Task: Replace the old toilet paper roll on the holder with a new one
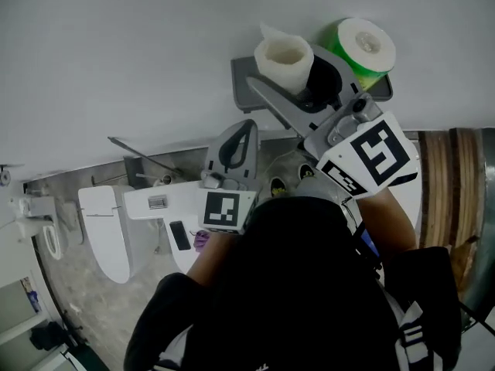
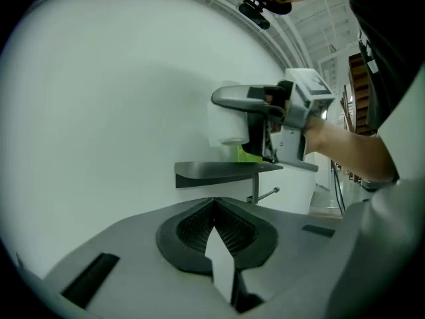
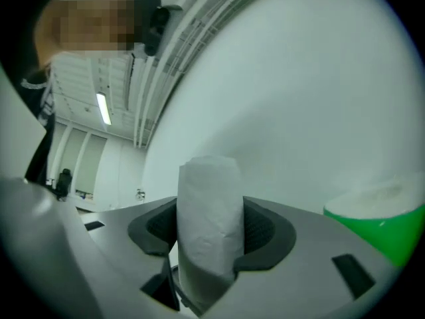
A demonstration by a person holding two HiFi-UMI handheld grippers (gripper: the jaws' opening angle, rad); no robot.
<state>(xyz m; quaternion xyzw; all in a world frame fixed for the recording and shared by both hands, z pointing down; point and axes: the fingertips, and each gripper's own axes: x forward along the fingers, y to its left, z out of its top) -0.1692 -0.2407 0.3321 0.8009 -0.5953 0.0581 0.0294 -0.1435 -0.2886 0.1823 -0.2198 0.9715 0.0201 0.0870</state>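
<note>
The right hand-held gripper (image 3: 211, 226) is closed across the middle of the old roll (image 3: 207, 191), judged light, soft, crushable.

Grips slim white TP roll (image 3: 208, 198), upright, btw both dark ribbed pads (image 3: 263, 228) of rt gripper (image 3: 210, 244), w/ green-wrapped roll (image 3: 382, 228) off to lower rt, apart from it, plain white wall (image 3: 299, 98) behind & lit ceiling strip (image 3: 104, 108) upper left.
</note>
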